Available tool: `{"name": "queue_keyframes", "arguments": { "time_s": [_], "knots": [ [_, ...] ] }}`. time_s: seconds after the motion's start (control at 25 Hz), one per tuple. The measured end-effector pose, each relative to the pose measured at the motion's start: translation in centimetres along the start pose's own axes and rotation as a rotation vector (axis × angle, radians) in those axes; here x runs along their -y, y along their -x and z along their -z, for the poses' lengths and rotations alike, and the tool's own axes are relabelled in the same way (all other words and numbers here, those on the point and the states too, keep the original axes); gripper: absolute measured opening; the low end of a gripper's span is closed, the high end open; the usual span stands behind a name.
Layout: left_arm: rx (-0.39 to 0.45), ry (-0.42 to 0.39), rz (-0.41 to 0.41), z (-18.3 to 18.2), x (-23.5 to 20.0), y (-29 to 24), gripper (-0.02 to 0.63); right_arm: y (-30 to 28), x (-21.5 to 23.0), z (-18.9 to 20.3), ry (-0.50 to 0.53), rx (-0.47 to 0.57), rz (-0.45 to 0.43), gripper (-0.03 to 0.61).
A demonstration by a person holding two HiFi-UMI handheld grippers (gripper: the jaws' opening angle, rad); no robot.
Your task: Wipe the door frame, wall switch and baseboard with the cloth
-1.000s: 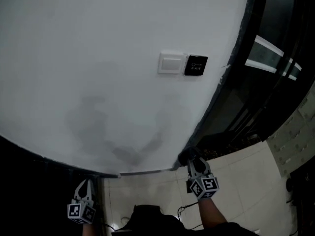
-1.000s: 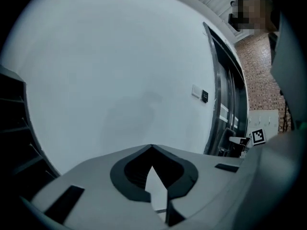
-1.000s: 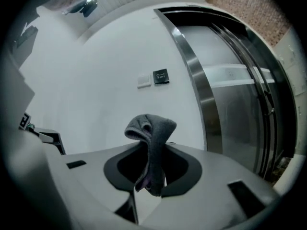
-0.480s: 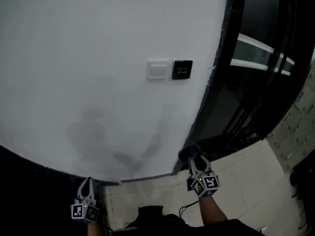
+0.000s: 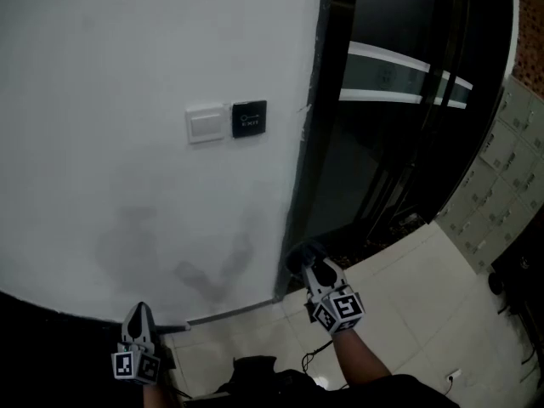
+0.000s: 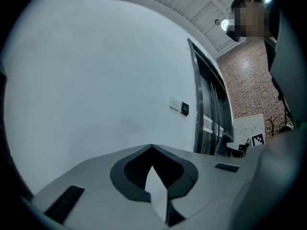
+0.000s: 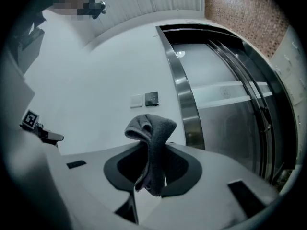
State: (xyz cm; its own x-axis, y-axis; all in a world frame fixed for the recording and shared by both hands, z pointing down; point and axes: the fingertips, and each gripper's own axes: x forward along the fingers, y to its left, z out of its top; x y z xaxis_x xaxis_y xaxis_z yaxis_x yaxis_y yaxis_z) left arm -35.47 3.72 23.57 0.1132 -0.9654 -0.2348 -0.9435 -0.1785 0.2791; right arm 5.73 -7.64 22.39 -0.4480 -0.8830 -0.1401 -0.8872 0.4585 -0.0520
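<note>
Grey cloth [image 7: 151,147] is being clamped between the jaws of the right gripper [image 5: 310,269], its bunched end sticking out past the tips. It is being held low, near the foot of the dark door frame [image 5: 306,143]; whether it touches cannot be told. The left gripper [image 5: 139,311] is being held at the near left, jaws closed on nothing. Higher on the white wall [image 5: 127,58], the wall switch [image 5: 206,124] is being flanked on its right by a black exit button [image 5: 249,118].

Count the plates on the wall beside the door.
2: the white switch on the left, the black plate directly right of it, nearer the door frame. None seem hidden.
</note>
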Motion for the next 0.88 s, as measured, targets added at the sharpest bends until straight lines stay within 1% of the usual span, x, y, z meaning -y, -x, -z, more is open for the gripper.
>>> {"name": "queue_keyframes", "arguments": {
  "time_s": [0.2,0.32,0.44,0.52,0.68,0.76,0.88],
  "knots": [
    [-0.025,-0.007,0.102,1.1,4.9,-5.6,-0.008,-0.7,3.3,-3.0,0.124,0.007,-0.032,0.086],
    [-0.084,-0.016,0.146,2.6,7.3,-8.5,-0.008,-1.4,4.1,-4.4,0.196,0.011,-0.038,0.086],
    [-0.127,-0.007,0.212,4.0,8.7,-10.0,-0.008,-2.8,5.1,-5.4,0.288,-0.003,-0.009,0.086],
    [-0.138,0.015,0.239,4.6,8.9,-11.2,-0.008,-4.4,6.2,-7.2,0.379,-0.008,0.030,0.086],
    [-0.163,0.050,0.240,6.0,7.2,-14.1,-0.008,-7.2,8.6,-11.7,0.605,-0.019,0.079,0.086],
    [-0.161,0.039,0.265,6.1,7.1,-15.9,-0.008,-8.6,9.6,-14.3,0.704,-0.017,0.110,0.087],
    [-0.145,-0.013,0.322,5.6,8.3,-18.4,-0.008,-11.0,10.5,-18.7,0.911,-0.015,0.164,0.087]
  ]
}}
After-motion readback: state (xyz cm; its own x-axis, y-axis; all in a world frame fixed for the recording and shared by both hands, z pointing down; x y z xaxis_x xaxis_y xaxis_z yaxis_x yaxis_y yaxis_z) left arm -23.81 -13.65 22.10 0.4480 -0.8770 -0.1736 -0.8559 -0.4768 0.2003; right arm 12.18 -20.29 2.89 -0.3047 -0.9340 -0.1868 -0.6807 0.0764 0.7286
